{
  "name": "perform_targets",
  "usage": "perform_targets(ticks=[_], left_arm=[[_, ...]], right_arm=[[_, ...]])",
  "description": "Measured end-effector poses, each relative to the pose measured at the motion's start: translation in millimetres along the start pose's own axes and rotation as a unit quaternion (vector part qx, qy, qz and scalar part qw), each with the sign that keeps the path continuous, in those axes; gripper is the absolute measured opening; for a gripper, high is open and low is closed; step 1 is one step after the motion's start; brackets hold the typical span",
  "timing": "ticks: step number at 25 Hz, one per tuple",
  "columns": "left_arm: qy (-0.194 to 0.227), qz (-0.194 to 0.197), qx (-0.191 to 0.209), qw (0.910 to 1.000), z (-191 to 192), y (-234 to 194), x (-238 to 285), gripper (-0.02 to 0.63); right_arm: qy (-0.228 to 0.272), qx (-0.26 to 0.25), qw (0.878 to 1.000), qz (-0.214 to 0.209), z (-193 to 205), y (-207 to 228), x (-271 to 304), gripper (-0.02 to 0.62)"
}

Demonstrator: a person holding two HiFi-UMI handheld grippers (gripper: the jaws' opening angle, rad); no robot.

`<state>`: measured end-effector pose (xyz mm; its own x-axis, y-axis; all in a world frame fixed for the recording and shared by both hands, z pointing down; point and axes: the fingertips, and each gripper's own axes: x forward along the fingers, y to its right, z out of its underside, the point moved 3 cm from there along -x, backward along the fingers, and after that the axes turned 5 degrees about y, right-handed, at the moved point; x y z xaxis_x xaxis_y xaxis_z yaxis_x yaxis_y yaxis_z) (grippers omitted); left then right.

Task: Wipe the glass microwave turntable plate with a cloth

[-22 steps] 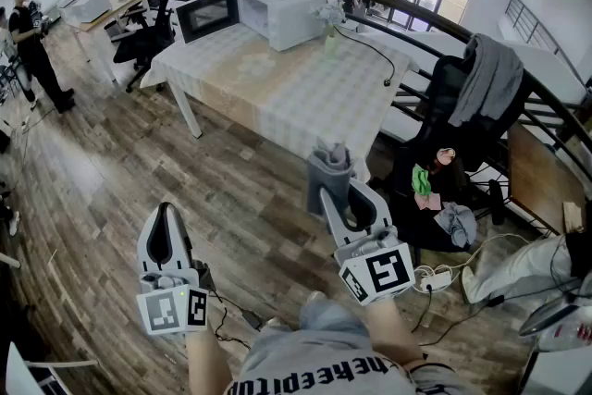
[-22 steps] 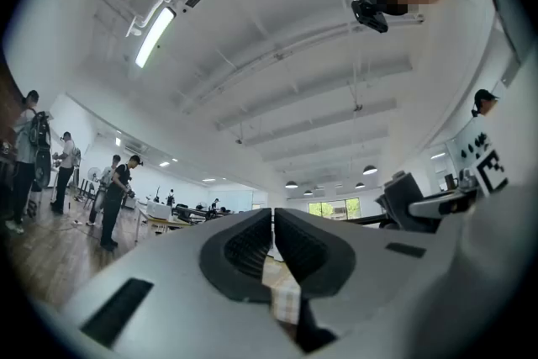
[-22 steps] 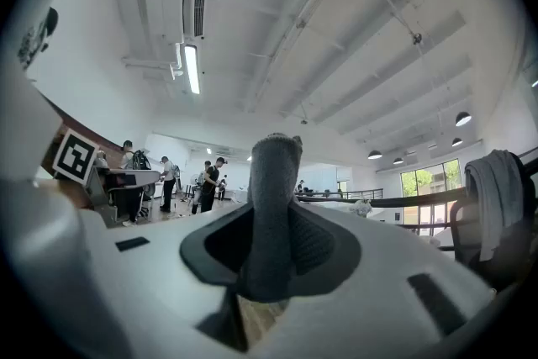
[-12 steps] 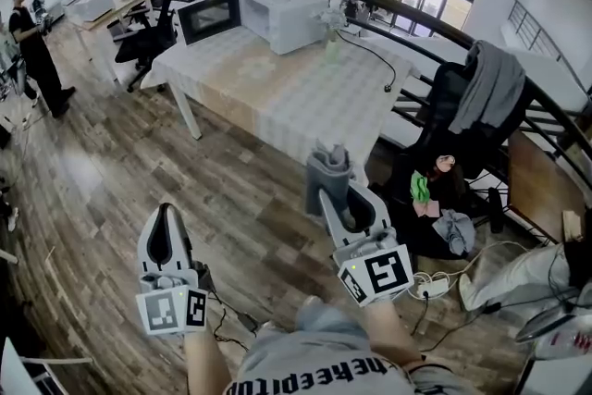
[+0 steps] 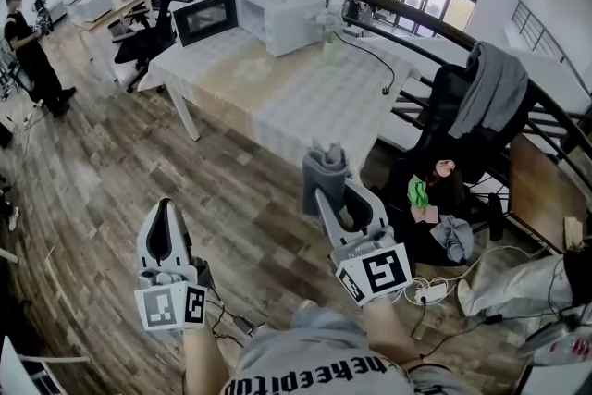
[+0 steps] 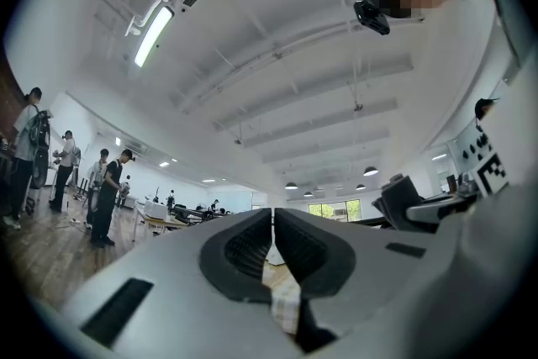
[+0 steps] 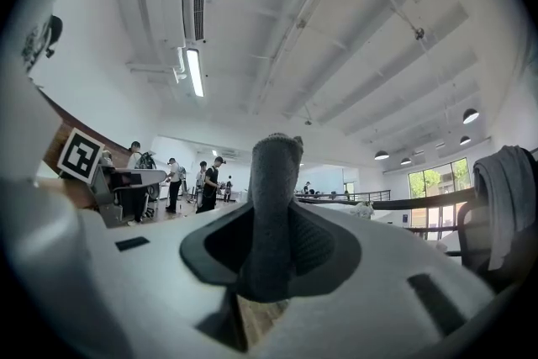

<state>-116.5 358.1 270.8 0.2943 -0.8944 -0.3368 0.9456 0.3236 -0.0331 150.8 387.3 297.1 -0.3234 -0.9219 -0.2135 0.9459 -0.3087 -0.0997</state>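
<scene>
Left tongs, shut together and empty; glass plate, faint and hard to make out, on tabletop by the microwave, well apart from both tongs; right tongs, clamped on upright grey cloth.

The only lettering I could read was pale print across the front of the person's grey shirt in the head view. It looked like "theeepito", though the frame edge cropped it, so I may have misread some letters.
</scene>
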Motion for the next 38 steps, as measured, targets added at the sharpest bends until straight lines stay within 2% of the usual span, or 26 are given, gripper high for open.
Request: perform_targets(ticks=[8,18,27,38], left_arm=[[0.018,0.002,0.012,0.9998,-6,33,15,0.012],[0.010,0.003,0.023,0.9997,8,44,33,0.012],[0.014,0.009,0.025,0.9996,30,18,88,0.012],[0.027,0.010,0.024,0.9993,55,-60,182,0.012]], right_arm=[[0.011,0.009,1.000,-0.022,2,31,-3,0.110],[0.011,0.040,0.998,-0.052,22,42,14,0.110],[0.009,0.049,0.998,-0.034,37,60,73,0.110],[0.021,0.047,0.998,-0.027,58,61,193,0.110]])
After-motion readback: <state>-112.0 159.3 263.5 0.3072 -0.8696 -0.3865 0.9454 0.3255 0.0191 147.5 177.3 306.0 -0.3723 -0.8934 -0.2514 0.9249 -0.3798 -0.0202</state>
